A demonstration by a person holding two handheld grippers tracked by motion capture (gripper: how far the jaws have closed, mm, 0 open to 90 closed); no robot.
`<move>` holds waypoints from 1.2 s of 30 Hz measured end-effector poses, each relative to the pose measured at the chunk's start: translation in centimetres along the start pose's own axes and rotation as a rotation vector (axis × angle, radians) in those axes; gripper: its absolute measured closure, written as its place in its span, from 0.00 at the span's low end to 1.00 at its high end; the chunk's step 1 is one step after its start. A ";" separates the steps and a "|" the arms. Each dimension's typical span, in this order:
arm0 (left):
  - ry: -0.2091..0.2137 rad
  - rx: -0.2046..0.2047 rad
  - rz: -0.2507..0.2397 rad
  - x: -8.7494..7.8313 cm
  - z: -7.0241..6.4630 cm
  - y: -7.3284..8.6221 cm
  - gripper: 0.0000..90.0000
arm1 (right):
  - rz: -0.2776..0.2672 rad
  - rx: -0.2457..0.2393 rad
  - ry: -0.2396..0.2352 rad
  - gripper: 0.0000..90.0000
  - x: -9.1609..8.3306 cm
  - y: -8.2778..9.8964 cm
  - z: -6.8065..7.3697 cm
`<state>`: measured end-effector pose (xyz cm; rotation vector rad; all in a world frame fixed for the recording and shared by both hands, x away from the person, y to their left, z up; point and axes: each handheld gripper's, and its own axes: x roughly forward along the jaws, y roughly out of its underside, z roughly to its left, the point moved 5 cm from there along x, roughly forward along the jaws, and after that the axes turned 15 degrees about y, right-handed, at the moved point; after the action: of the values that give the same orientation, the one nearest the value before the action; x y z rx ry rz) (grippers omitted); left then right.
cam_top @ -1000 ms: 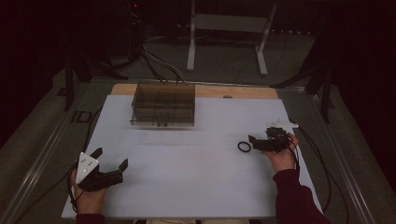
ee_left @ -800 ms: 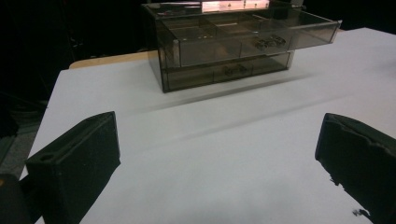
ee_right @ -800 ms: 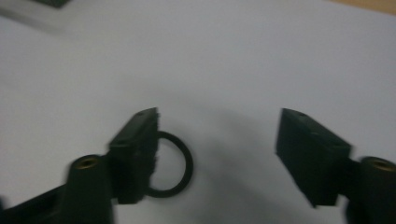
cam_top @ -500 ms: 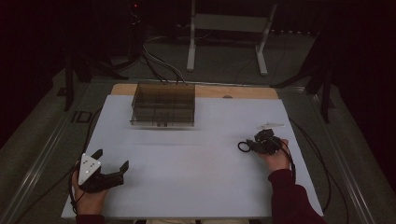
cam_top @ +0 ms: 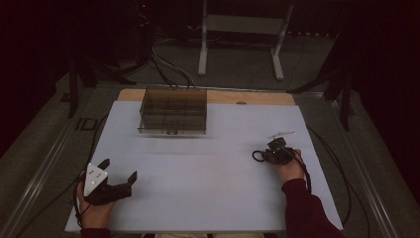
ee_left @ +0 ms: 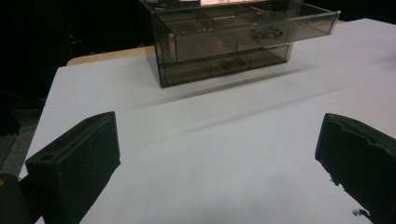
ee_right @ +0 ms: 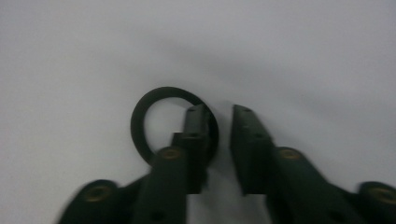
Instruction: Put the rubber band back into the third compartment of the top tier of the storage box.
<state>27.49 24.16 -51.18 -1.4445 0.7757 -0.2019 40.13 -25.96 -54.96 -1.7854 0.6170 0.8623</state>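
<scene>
High view: left gripper [cam_top: 119, 184] low at the near left corner of the white table [cam_top: 213, 193], jaws spread wide, nothing between them. Right gripper [cam_top: 265, 154] down on the table at the right, a small black rubber-looking ring [cam_top: 257, 155] touching its tips on the left side. Smoky translucent plastic drawer box [cam_top: 173, 111] well ahead of both, nearer the left one's side.

Left gripper view: 2 black jaws far apart over bare table, empty; drawer box [ee_left: 233, 37] ahead with its top drawer pulled out.

Right gripper view: jaws of the right gripper [ee_right: 219, 122] almost together, 1 jaw inside the ring [ee_right: 140, 122], the other outside, the band in the narrow gap; whether already pinched, cannot tell. Probably light, thin, flexible, lying flat. Best taken across the band at 1 spot, gently, to avoid flicking it away.
</scene>
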 end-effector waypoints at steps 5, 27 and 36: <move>0.000 0.003 0.007 0.1 -0.1 0.0 0.01 | 0.002 -0.002 0.007 0.98 -0.1 0.0 0.0; 0.017 -0.015 0.005 0.1 0.0 0.0 0.01 | -0.092 0.112 -0.062 0.97 -3.0 -1.4 -0.5; 0.021 -0.021 0.002 0.0 0.0 -0.1 0.01 | -0.135 0.113 -0.055 0.97 -4.5 -3.1 -0.7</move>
<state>27.50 24.16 -51.08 -1.4631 0.7984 -0.2081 39.88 -25.41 -49.53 -1.6754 0.4944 0.7671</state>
